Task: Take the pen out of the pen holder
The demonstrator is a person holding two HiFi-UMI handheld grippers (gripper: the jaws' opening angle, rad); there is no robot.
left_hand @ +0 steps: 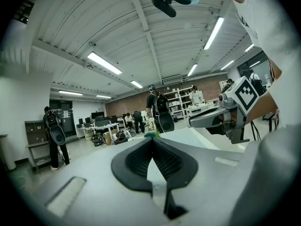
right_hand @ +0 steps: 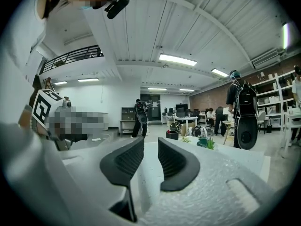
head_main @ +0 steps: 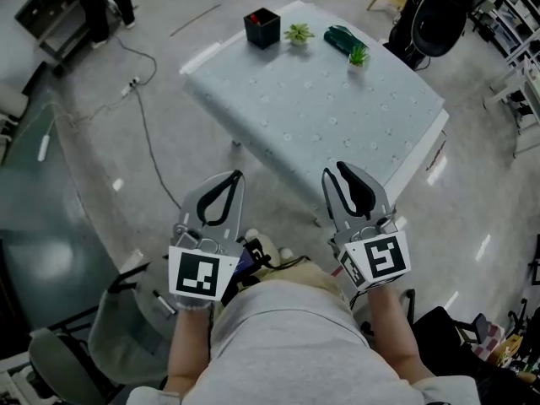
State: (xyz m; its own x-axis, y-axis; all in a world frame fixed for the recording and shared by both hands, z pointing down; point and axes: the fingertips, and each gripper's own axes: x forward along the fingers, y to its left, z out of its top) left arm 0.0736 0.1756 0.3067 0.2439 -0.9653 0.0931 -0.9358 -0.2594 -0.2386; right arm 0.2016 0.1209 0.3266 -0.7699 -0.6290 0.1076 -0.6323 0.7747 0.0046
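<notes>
- Plainly, the black pen holder [head_main: 262,29] stood on the far corner of the bench [head_main: 337,116], in the upper middle of the head view, well apart from both claws.
- The pen itself was too small to make out; only a speck of red showed at the holder's rim.
- The left claw [head_main: 237,175] hung at the lower left of the head view, over the floor [head_main: 101,142] short of the bench's near edge. In the left gripper view its jaw tips met, with nothing between them.
- The right claw [head_main: 335,172] hung beside it at lower centre-right, its tips near the bench's near edge. In the right gripper view its jaws stood wide, the gap between them empty.
- Two small green plants [head_main: 298,33] sat to the right of the pen holder along the far edge, with a dark green object [head_main: 340,37] between them.
- A cable [head_main: 152,159] trailed across the floor at the left of the bench.
</notes>
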